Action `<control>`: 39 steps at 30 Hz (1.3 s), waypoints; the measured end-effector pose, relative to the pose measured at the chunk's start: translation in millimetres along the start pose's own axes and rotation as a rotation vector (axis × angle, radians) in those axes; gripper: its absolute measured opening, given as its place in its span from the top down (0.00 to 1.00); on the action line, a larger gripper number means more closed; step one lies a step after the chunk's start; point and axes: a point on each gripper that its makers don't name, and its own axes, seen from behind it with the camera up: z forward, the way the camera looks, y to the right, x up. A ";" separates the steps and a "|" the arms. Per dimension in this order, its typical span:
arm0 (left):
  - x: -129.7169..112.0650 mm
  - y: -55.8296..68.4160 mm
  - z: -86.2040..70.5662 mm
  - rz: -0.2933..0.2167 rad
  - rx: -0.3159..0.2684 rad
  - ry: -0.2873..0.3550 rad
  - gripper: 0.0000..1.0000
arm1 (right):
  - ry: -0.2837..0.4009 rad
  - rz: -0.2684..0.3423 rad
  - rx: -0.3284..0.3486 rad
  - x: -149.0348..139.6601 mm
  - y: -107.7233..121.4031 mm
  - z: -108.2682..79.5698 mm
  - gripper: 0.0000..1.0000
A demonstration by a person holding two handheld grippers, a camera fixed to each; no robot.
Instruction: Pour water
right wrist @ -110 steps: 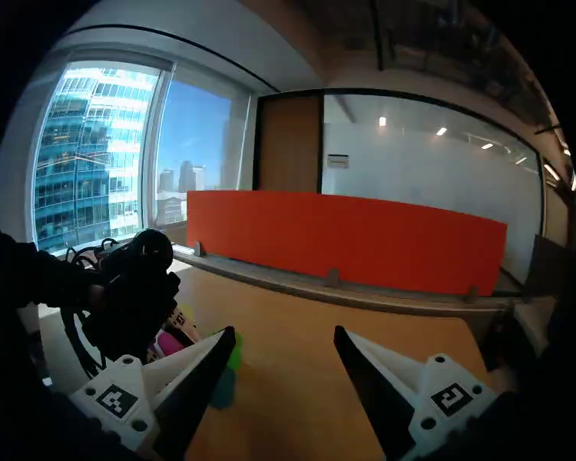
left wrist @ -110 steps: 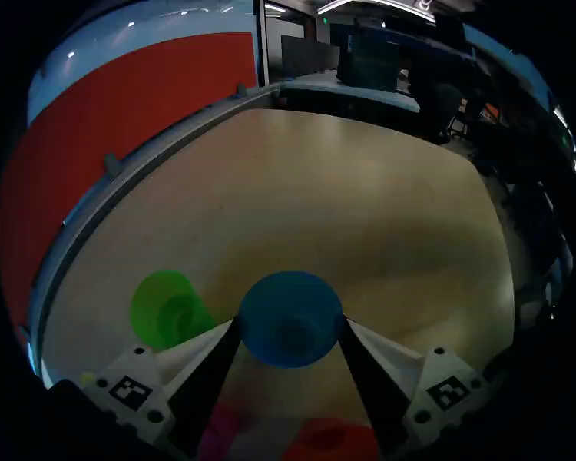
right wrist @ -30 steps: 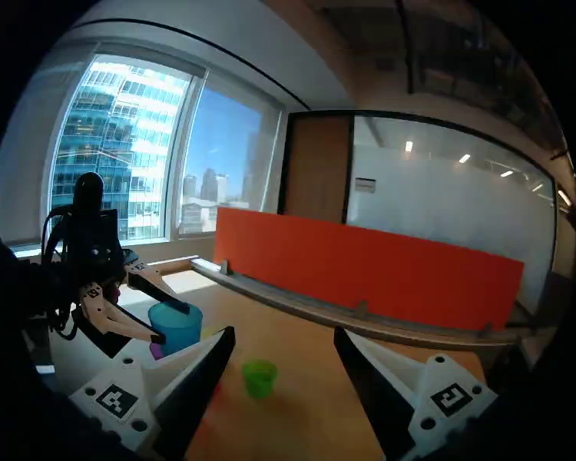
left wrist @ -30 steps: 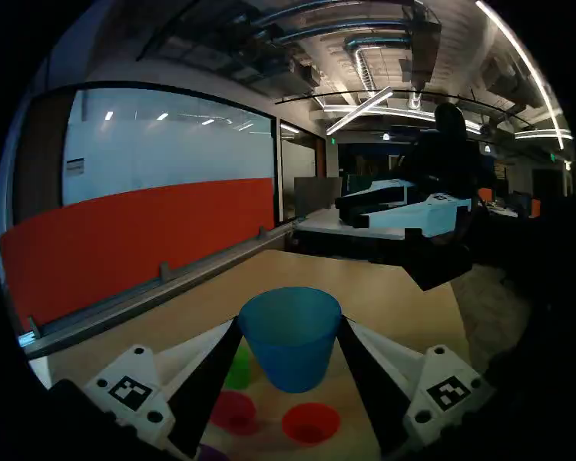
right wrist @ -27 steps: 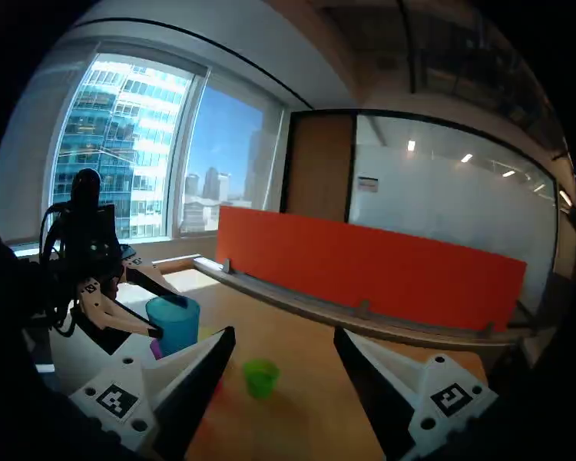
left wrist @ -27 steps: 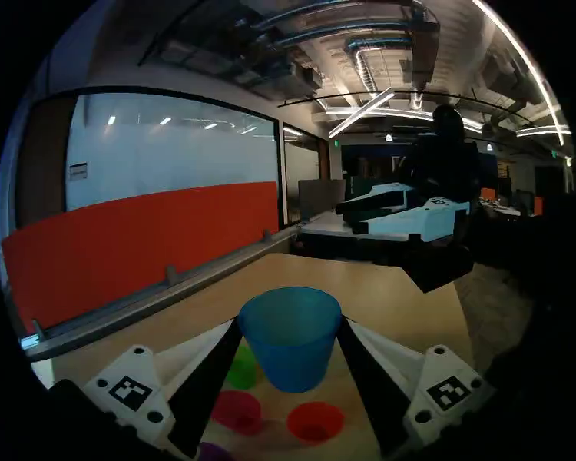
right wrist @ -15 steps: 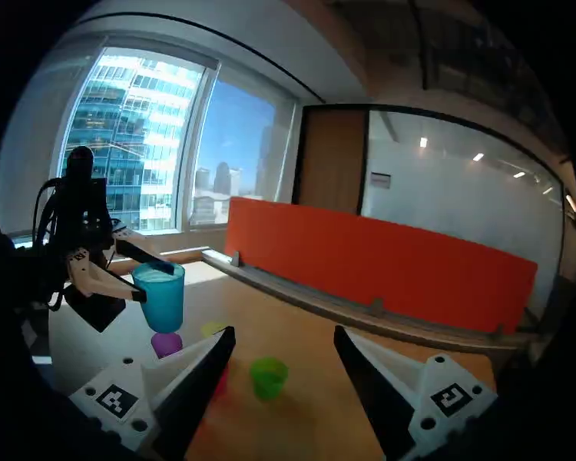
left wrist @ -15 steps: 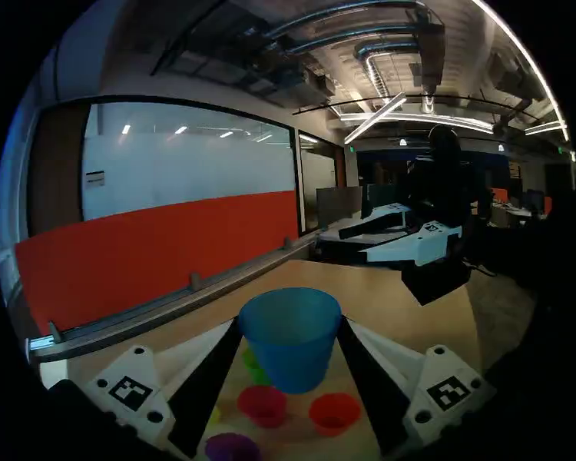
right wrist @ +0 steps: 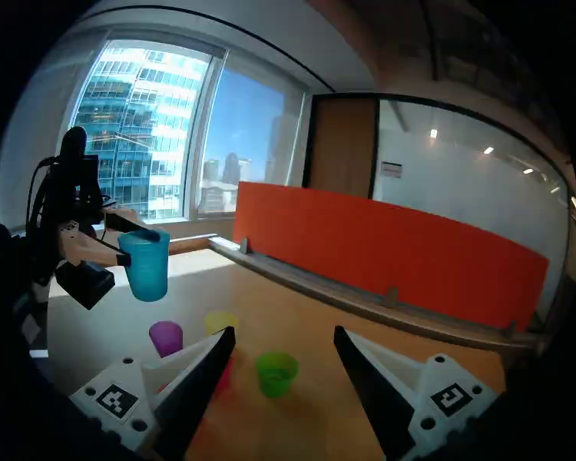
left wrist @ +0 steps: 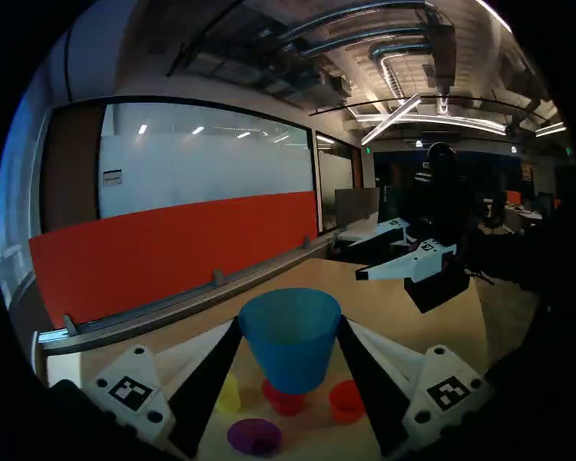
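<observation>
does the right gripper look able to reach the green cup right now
Probably yes. The right gripper is open and empty, and the green cup stands upright on the table just ahead of it. The yellow cup and purple cup stand off to one side, so nothing seems to block it.

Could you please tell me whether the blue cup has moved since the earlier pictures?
Yes. In the right gripper view the blue cup has risen: it now hangs well clear above the purple cup on the table.
</observation>
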 end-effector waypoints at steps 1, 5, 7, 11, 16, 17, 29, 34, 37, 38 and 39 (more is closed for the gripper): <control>-0.2 -1.5 -1.5 0.001 0.004 -0.001 0.11 | -0.006 0.002 0.004 -3.2 -0.3 2.6 0.00; -1.3 -7.5 -6.3 0.005 0.020 -0.003 0.11 | -0.032 0.010 0.014 -15.7 -0.3 12.2 0.00; -2.0 -10.9 -8.3 0.005 0.029 -0.004 0.11 | -0.047 0.015 0.018 -22.6 -0.2 16.8 0.00; -3.7 -17.1 -11.4 0.006 0.043 -0.007 0.11 | -0.077 0.023 0.027 -35.1 -1.1 25.1 0.00; -6.7 -23.1 -15.2 0.006 0.058 -0.010 0.11 | -0.114 0.029 0.044 -47.3 -4.9 36.5 0.00; -7.3 -24.1 -16.1 0.007 0.061 -0.011 0.11 | -0.121 0.028 0.048 -49.2 -6.0 38.5 0.00; -7.2 -39.6 -26.5 0.015 0.099 -0.010 0.11 | -0.219 0.023 0.090 -80.1 -15.4 65.4 0.00; -9.4 -46.1 -30.2 0.016 0.116 -0.012 0.11 | -0.266 0.030 0.099 -98.1 -16.4 78.1 0.00; -11.7 -49.8 -31.5 0.015 0.125 -0.016 0.11 | -0.298 0.032 0.104 -111.0 -16.3 84.8 0.00; -12.4 -50.9 -31.9 0.014 0.127 -0.016 0.11 | -0.309 0.033 0.106 -115.4 -16.4 86.8 0.00; -13.1 -52.0 -32.2 0.013 0.128 -0.017 0.11 | -0.320 0.035 0.108 -119.8 -16.4 88.8 0.00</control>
